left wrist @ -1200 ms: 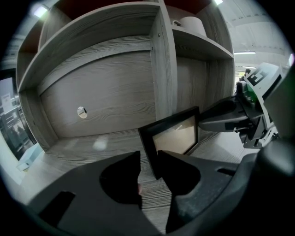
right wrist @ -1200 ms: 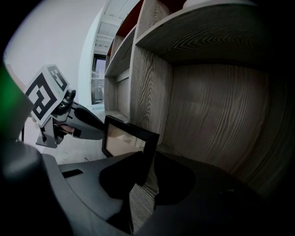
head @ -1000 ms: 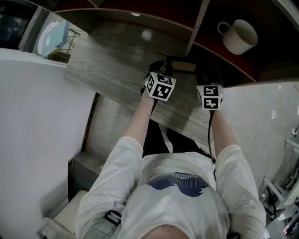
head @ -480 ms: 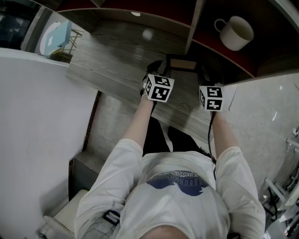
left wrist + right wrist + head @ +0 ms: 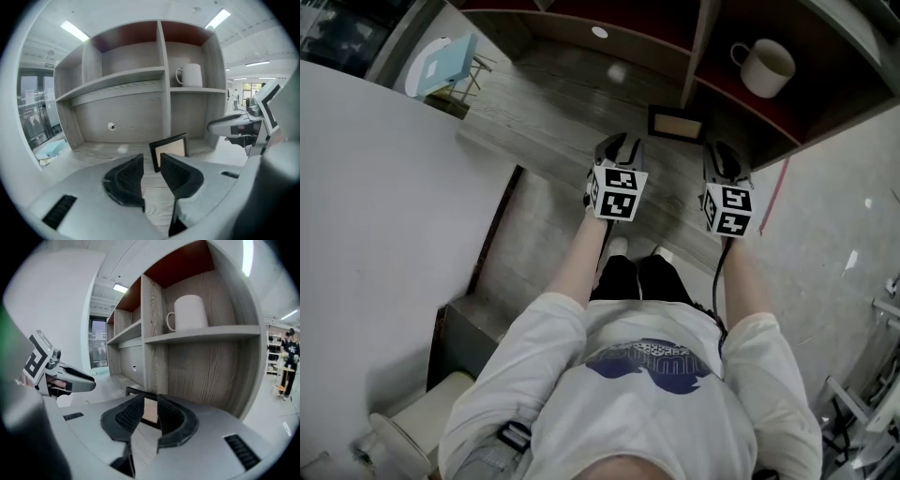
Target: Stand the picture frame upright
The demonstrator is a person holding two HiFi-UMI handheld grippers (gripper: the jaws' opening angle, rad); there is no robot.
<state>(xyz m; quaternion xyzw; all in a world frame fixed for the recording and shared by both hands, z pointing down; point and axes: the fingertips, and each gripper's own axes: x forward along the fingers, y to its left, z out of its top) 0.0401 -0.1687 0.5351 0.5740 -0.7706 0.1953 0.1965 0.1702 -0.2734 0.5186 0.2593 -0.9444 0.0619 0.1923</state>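
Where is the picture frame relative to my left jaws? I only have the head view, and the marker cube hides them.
Observer: In the left gripper view the picture frame stands upright on the desk, beyond the left gripper, not between its jaws.
Operator: Are the jaws holding anything?
Observer: No; they stand apart and nothing sits between the pads.
Operator: Is the mug in the way?
Observer: No; the white mug sits on a shelf above the frame, right of the divider.

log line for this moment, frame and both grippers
picture frame: upright on desk | left hand-held gripper: open, empty | right hand-held gripper: jaws just closing, empty
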